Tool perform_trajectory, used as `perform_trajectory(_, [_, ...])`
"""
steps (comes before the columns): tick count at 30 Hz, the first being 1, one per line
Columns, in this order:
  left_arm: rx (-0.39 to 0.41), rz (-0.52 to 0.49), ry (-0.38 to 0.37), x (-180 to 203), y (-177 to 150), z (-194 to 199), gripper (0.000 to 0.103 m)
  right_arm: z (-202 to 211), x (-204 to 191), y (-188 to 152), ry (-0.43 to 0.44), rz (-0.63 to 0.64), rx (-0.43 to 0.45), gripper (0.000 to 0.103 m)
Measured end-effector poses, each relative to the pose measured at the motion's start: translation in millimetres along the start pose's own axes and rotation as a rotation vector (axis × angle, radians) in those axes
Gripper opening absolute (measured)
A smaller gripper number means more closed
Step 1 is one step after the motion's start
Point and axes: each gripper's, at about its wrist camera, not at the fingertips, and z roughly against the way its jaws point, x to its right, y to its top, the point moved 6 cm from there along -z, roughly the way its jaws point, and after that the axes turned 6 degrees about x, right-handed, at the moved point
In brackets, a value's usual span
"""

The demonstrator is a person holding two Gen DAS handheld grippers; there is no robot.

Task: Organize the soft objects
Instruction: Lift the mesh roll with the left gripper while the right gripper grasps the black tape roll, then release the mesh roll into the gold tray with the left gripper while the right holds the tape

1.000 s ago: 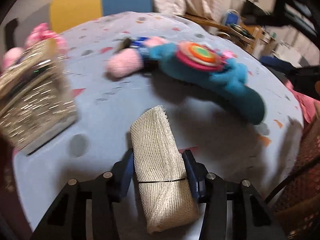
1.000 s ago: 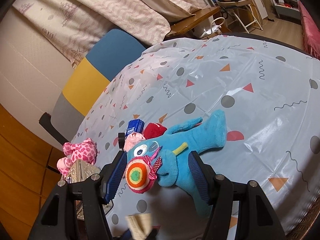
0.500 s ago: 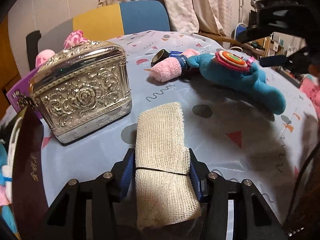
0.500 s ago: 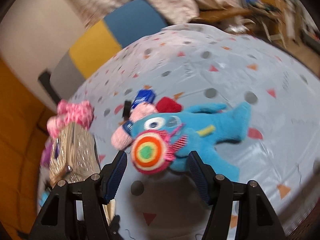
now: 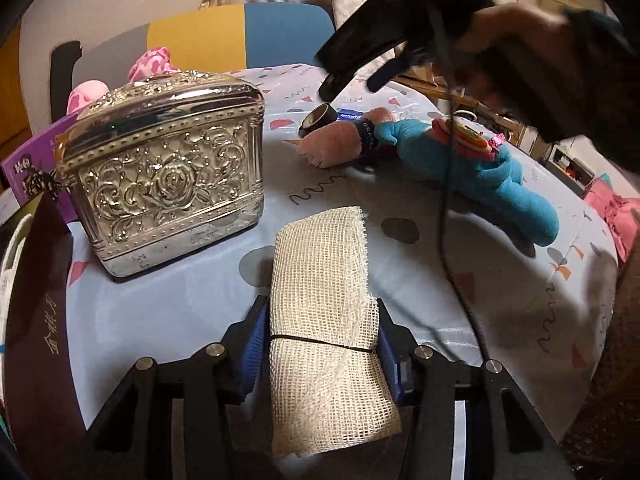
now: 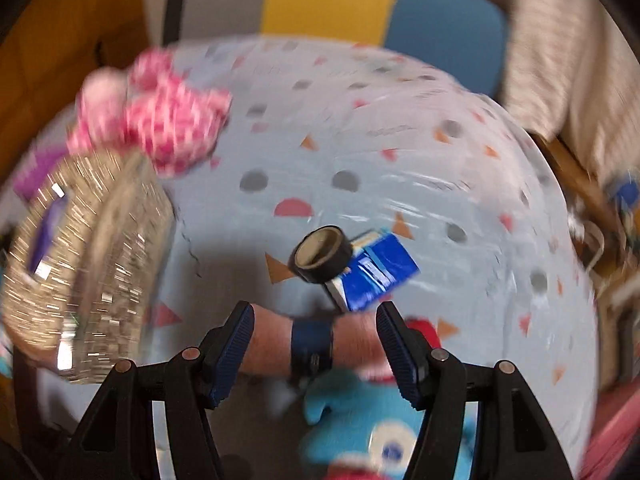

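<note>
My left gripper (image 5: 320, 320) is shut on a cream mesh cloth roll (image 5: 320, 256) tied with a black band, held low over the table. Beyond it lie a pink rolled towel (image 5: 336, 144) with a dark band and a blue plush toy (image 5: 480, 176). A hand (image 5: 520, 28) holds my right gripper (image 5: 352, 76) in the air above them. In the blurred right wrist view that gripper (image 6: 316, 320) is open, and the pink towel (image 6: 272, 348) shows below between its fingers, with the blue plush (image 6: 380, 432) nearer.
An ornate silver box (image 5: 168, 184) stands to the left, a pink spotted plush (image 6: 160, 116) behind it. A black tape roll (image 6: 322, 254) leans on a blue packet (image 6: 376, 276) past the towel. A purple book (image 5: 24, 160) and a dark book (image 5: 36, 320) lie at the left edge.
My right gripper rolled and swung left, from over the blue plush to over the pink towel, and entered the left wrist view. My left gripper turned toward the silver box, still gripping the cloth.
</note>
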Motion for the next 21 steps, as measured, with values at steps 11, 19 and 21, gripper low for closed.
perform_trajectory(11, [0.006,0.043,-0.041,-7,-2,3,0.049,-78,-15,22,-0.095,0.282,-0.163,0.064])
perform_trajectory(19, [0.01,0.046,-0.043,-11,-4,7,0.05,-53,-21,27,-0.062,0.25,-0.072,0.049])
perform_trajectory(21, [0.01,0.046,-0.042,-11,-5,7,0.049,-31,-23,25,-0.048,0.229,-0.025,0.049])
